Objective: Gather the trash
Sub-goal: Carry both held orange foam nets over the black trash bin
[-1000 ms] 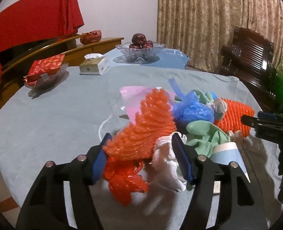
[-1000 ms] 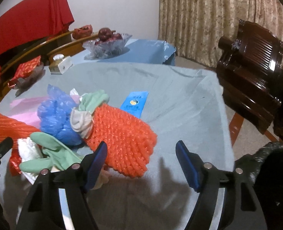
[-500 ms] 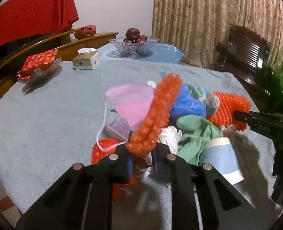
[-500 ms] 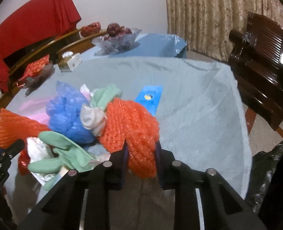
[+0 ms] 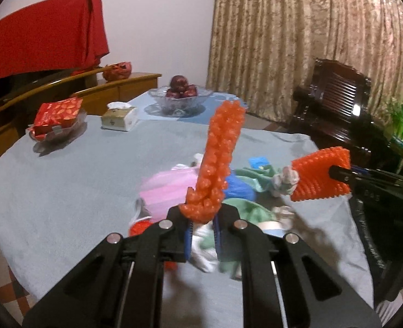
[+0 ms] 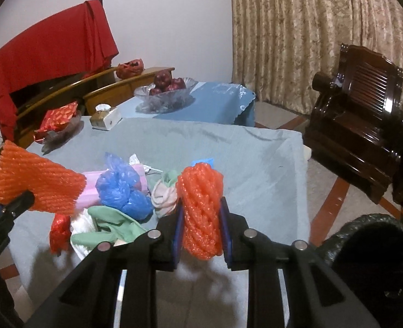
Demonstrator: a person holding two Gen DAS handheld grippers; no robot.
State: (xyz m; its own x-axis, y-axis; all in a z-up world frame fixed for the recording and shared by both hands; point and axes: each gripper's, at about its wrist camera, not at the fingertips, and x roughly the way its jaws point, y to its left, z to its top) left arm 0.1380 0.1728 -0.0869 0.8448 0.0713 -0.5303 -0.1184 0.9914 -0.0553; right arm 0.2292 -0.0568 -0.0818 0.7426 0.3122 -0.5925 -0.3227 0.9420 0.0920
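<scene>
- The left tongs [image 5: 202, 225] are clamping one end of an orange foam net [image 5: 217, 161], which is standing up clear of the table [image 5: 78, 180].
- The right tongs [image 6: 201, 235] are pinching a second orange net [image 6: 201, 210] across its middle, also raised off the cloth.
- The remaining trash is lying heaped on the table between the two tools: a blue plastic bag [image 6: 122, 188], pink wrapping [image 5: 171, 188], green gloves [image 6: 111, 225] and white scraps.
- A black bin bag [image 6: 376, 254] is gaping at the lower right of the right view, beside the table; judged to be the drop point.
- Advice: the foam is squashing easily, so keep both grips firm, carry each net fully over the bag mouth before releasing, and avoid dragging neighbouring scraps off the edge.
- The fruit bowl [image 5: 178, 101] and tissue box [image 5: 119, 119] are sitting well apart from the heap.
</scene>
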